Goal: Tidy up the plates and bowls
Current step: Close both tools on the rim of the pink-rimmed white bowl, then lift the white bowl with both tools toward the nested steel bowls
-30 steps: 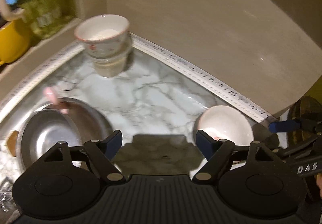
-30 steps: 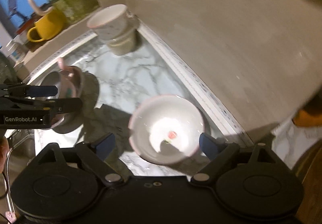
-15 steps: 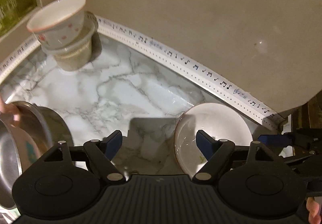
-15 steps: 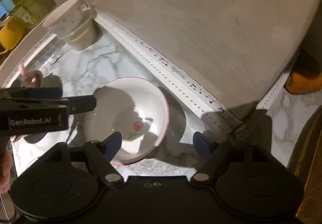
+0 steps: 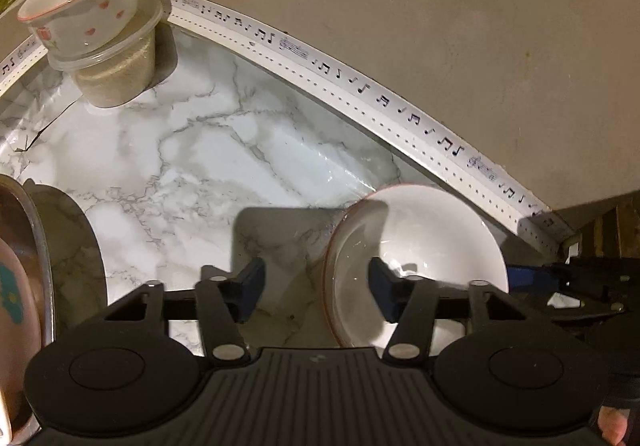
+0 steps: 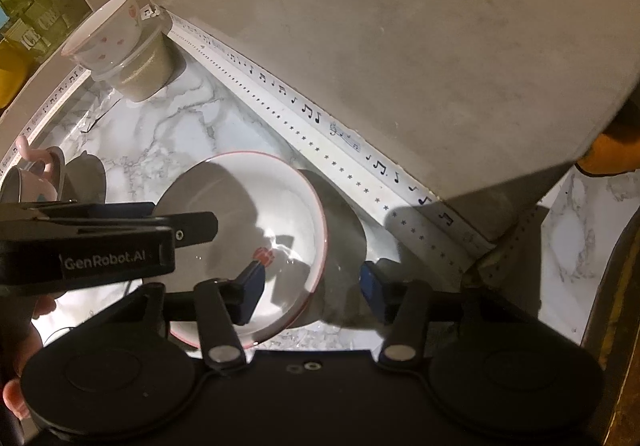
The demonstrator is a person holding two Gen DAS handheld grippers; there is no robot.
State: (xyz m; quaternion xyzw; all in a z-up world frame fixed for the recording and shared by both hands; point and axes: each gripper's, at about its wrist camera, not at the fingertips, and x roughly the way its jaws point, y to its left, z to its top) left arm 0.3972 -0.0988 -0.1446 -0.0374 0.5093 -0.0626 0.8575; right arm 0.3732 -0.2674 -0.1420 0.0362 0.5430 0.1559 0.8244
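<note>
- The white ceramic bowl with a thin red rim and a small red flower inside (image 6: 256,230) is found on the marble-patterned countertop (image 5: 192,149), just beside the white wall trim printed with music notes (image 5: 360,93).
- Left gripper (image 5: 316,288): its jaws have just been closing. The bowl's left rim is bracketed, one blue pad (image 5: 382,286) inside the bowl and the other outside it. No pad is seen pressing on the rim, so the jaws are recorded as apart.
- Right gripper (image 6: 312,288): its jaws have just been closing as well. The bowl's right rim lies between them, one pad (image 6: 254,286) over the inside, the other outside. A gap to the rim remains; apart, nothing clamped.
- Judgement: a two-sided pinch on opposite rims is being set up. Both pads should be lowered past the rim before closure is finished, and closure should be timed together so the bowl is not pushed along the trim.
- Risk noted: glazed, wet-looking ceramic may slip; a level lift is advised.
- Further along the trim, in the corner, a white bowl with red hearts (image 5: 84,9) is seated on a clear lidded container of pale grains (image 5: 120,73): a likely stacking place.
- Well away from the trim, a steel bowl (image 5: 36,246) is seen at the left edge.
</note>
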